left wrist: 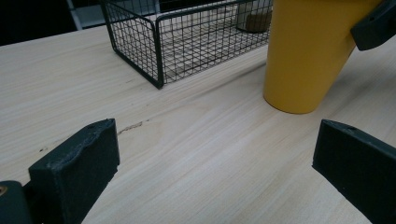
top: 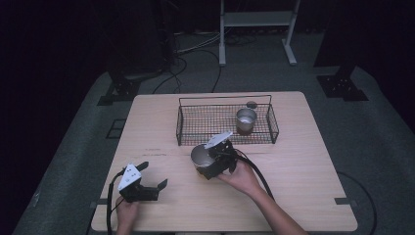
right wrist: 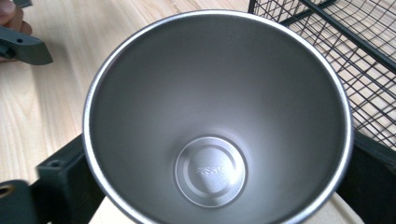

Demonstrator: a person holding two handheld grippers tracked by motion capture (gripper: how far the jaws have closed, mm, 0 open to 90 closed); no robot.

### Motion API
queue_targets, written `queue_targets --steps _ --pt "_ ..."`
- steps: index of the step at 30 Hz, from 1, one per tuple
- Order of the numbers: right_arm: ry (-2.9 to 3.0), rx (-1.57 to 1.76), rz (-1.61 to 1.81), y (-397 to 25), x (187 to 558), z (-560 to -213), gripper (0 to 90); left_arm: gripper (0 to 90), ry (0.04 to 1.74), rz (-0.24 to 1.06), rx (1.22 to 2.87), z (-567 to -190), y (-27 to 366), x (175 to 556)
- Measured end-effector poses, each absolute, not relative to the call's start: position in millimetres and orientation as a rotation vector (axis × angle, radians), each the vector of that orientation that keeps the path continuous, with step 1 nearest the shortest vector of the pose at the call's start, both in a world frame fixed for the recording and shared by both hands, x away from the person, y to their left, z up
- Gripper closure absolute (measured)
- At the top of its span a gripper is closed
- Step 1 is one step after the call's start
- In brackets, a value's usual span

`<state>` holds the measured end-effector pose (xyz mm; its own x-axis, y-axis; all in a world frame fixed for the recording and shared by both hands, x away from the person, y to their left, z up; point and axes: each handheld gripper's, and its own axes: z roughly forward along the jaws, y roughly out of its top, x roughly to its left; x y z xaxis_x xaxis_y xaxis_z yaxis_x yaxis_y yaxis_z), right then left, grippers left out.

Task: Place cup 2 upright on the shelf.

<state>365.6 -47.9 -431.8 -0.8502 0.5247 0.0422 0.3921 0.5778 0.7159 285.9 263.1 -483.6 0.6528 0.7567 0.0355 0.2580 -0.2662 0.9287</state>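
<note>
Yellow cup (top: 203, 159) with steel lining, upright on wooden table (top: 303, 196), just in front of wire basket (top: 186, 129) and near its front rail. Right gripper (top: 215, 164) closed around cup wall, one black jaw on either side, as seen in right gripper view on both flanks of cup rim (right wrist: 215, 116); person's right hand (top: 242, 176) behind it, on side away from basket. Cup interior bare metal, round embossed base at bottom. Cup base in contact with tabletop in left gripper view (left wrist: 306, 51), tapered body narrowing downward.

Left gripper (top: 152, 176) well apart from cup, farther from basket and off beyond its left end, resting low over table near front edge, held by left hand (top: 126, 213). Jaws spread wide, nothing between them but bare wood; both black pads (left wrist: 77, 163) well separated in left gripper view.

Second cup (top: 245, 120), steel-rimmed, upright inside basket toward its right end. Small dark round disc (top: 252, 104) on table just behind basket's rear rail. Basket itself of black mesh, with raised handle along back.
</note>
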Motion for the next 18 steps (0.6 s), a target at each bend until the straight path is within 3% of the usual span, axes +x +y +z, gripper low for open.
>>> queue_targets --steps 6,18 --pt "2.647 0.749 1.16 -48.9 365.6 -431.2 12.9 0.0 0.809 0.596 1.826 -483.6 263.0 285.9" --pt "2.65 0.738 1.148 -50.0 364.7 -429.6 14.1 0.0 0.81 0.595 1.826 -483.5 263.4 285.8"
